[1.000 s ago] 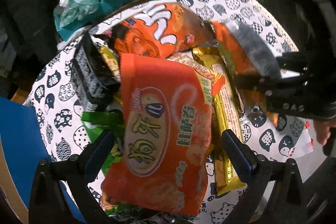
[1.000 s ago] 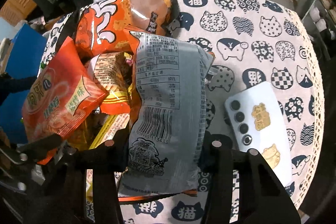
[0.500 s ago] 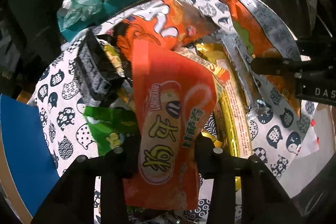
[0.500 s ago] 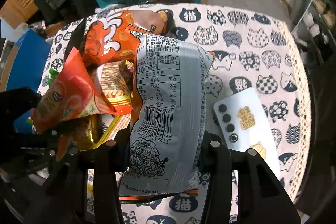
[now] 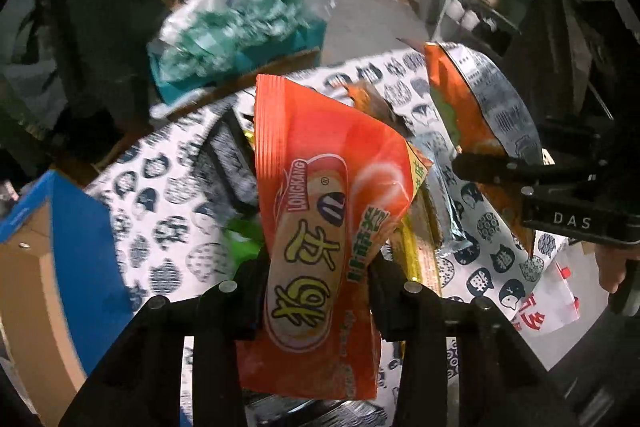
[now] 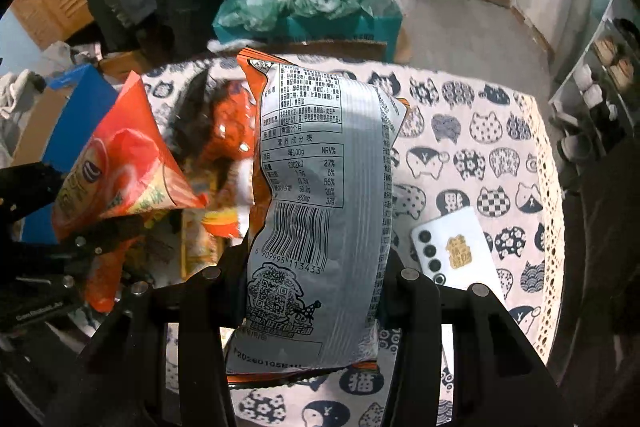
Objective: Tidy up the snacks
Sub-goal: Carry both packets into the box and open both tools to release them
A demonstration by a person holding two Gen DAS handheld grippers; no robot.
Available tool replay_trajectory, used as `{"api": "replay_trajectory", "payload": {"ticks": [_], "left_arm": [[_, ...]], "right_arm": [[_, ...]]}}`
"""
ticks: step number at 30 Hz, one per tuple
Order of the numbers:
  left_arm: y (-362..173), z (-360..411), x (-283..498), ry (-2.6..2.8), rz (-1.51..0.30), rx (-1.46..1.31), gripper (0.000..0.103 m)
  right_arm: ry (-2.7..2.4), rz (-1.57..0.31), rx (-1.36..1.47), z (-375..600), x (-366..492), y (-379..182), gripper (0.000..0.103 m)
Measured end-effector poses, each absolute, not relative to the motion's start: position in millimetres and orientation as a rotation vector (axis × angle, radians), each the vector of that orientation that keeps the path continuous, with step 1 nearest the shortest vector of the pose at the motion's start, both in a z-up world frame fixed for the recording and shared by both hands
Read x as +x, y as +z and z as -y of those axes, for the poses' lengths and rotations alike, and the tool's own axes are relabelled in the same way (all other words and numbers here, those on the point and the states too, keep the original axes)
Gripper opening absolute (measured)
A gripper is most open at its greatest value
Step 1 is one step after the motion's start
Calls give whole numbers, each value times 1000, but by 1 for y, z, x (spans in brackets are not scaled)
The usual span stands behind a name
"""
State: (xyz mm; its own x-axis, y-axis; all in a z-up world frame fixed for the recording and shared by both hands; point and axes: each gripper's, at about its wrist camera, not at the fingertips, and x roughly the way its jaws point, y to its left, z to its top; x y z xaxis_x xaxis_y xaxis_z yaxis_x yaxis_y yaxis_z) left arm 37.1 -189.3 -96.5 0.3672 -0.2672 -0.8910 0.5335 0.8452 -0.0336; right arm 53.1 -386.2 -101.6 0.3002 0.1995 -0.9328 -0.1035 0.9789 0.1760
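We hold both grippers raised over the table (image 6: pixel 472 131), each pointing forward and slightly down at the snack pile (image 6: pixel 224 163).

Our left gripper (image 5: pixel 316 287) is closed tight on the lower half of a red bag (image 5: pixel 324 219); its fingers (image 5: pixel 250 291) pinch the bag from both sides so the middle creases inward. The bag stands nearly upright between them, clear of the pile, its crimped top edge leaning a little left. It is glossy orange-red with a pale oval label, "LONGKANG" in white, and large yellow characters. From the right wrist view the same bag (image 6: pixel 120 163) shows edge-on at the left, lifted above the other snacks.

Our right gripper (image 6: pixel 314 291) is likewise clamped on a silver bag (image 6: pixel 320 211), its fingers (image 6: pixel 404 291) pressing the lower sides. This bag also stands upright and off the table, its back to the camera: grey foil with a nutrition table, a barcode and a QR code, orange showing along the edges. In the left wrist view it (image 5: pixel 476 99) hangs at the right, held by the black gripper marked "DAS".

Below lie the other packets, blurred. A white phone (image 6: pixel 456 247) rests on the cat-print cloth just right of the silver bag. A blue box (image 5: pixel 72 235) sits at the table's left edge.
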Motion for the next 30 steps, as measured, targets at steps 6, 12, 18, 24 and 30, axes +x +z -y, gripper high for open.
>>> {"api": "replay_trajectory", "payload": {"ticks": [6, 12, 18, 24, 30], "left_arm": [[-77, 154, 45, -463, -1050, 220, 41], [-59, 116, 44, -400, -1015, 183, 41], [-49, 78, 43, -331, -989, 159, 41], [-45, 37, 43, -269, -975, 118, 41], [-48, -6, 43, -193, -968, 94, 41]], "right_arm": [[242, -1203, 72, 362, 60, -80, 45], [298, -1173, 54, 331, 64, -61, 45], [358, -1158, 34, 296, 73, -50, 45], [409, -1149, 14, 261, 78, -41, 45], [462, -1149, -6, 223, 88, -33, 45]]}}
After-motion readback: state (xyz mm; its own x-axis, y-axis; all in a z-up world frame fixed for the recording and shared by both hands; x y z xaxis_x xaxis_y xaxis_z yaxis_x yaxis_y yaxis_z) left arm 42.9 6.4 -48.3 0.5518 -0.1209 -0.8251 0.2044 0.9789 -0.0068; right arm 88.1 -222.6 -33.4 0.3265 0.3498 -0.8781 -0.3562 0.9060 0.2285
